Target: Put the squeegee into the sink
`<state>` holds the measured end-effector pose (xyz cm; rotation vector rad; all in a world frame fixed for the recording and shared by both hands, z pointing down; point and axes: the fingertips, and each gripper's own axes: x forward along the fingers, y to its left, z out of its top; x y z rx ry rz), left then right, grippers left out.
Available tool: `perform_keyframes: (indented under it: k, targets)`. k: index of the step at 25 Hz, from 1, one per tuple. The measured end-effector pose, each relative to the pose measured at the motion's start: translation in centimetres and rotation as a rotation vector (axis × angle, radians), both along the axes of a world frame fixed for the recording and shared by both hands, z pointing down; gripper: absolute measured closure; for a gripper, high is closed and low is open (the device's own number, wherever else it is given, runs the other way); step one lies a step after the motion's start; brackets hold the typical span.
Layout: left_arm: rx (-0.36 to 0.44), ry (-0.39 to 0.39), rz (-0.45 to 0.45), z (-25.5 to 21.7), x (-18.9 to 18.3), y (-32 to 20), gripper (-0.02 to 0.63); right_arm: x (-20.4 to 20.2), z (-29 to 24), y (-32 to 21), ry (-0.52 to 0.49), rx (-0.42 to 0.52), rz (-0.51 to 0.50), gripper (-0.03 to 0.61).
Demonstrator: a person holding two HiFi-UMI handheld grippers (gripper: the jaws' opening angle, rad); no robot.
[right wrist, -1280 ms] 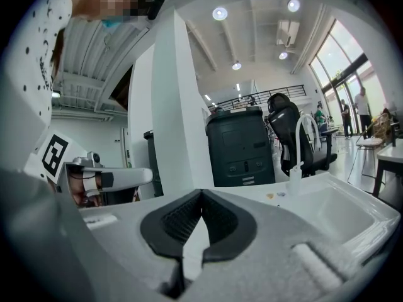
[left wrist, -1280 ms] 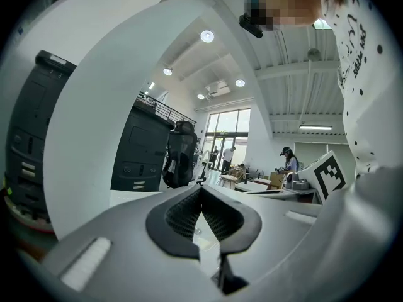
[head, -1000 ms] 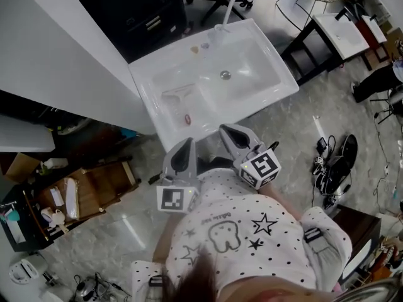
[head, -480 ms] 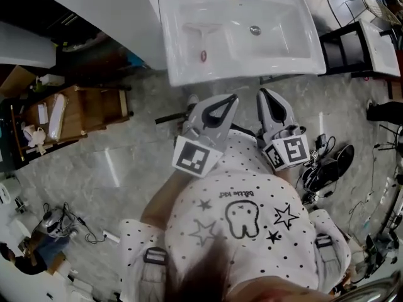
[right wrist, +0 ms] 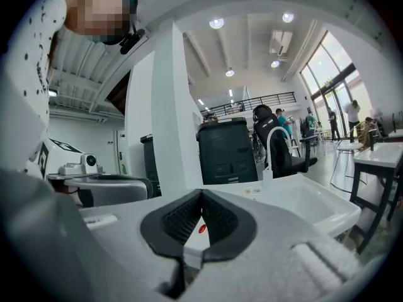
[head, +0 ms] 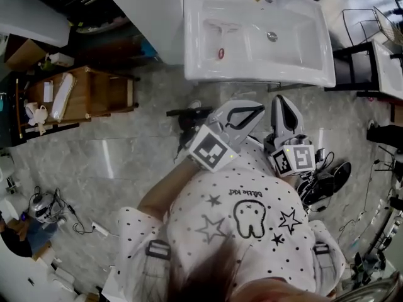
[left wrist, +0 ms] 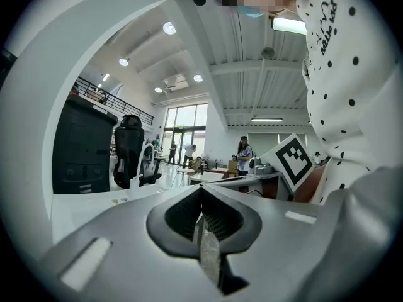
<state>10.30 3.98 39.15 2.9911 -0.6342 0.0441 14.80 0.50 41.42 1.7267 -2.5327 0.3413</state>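
Left hand-held gripper (head: 257, 111) turned rightward, shut; squeegee (head: 220, 31) lies in sink (head: 264, 75)

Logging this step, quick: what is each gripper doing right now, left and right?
Grey two-jaw left gripper: closed, nothing between its jaws.
Grey two-jaw right gripper: closed, nothing between its jaws.

Glossy white sink (head: 264, 74), matt wooden shelf (head: 94, 88)
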Motion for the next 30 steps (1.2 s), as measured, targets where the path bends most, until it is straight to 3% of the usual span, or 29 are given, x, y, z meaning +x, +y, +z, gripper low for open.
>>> perform_keyframes:
  k: [6,15,30]
  targets:
    - [-0.028,0.040,0.060,-1.0,0.4,-0.8,0.612,0.0,-0.5,-0.6,0.029,-0.031,0.041,0.580]
    - [-0.044,0.006,0.235,-0.4,1.5,-0.1,0.612,0.4,-0.7,-0.6,0.025,-0.065,0.147,0.580]
    - [-0.042,0.015,0.225,-0.7,0.0,-2.6,0.612,-0.7,-0.6,-2.3,0.033,-0.068,0.176,0.580]
